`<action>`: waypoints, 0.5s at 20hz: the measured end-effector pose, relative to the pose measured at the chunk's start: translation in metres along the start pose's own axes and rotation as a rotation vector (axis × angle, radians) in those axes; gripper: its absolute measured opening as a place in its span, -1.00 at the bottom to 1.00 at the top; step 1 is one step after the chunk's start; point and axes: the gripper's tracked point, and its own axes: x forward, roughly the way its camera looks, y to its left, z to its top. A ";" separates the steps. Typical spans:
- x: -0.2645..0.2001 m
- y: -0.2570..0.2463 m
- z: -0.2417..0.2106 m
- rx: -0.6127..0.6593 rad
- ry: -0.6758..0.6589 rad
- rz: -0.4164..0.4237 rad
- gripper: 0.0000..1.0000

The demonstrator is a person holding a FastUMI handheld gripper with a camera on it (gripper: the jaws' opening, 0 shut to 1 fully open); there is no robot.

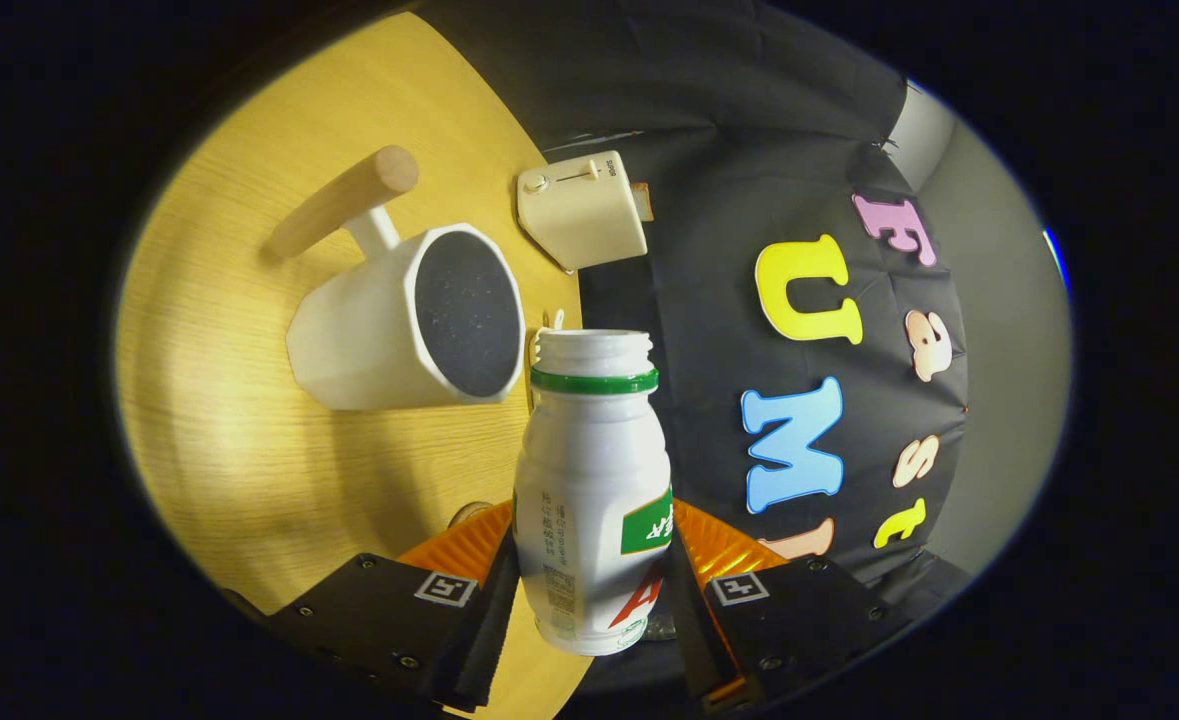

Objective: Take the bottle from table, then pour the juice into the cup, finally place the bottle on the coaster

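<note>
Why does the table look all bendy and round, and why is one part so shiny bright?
In the gripper view, the fisheye lens curves the wooden table like a bowl; a lamp's glare brightens the wood below the white cup, which throws a soft shadow beside it; the bottle, held between the tool's fingers, looks sharp and oversized because it is close.
</note>
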 end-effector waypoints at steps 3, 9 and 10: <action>0.002 -0.005 -0.002 -0.048 0.007 -0.016 0.40; 0.003 -0.010 0.001 -0.122 0.013 -0.038 0.40; 0.003 -0.010 0.002 -0.130 0.015 -0.038 0.40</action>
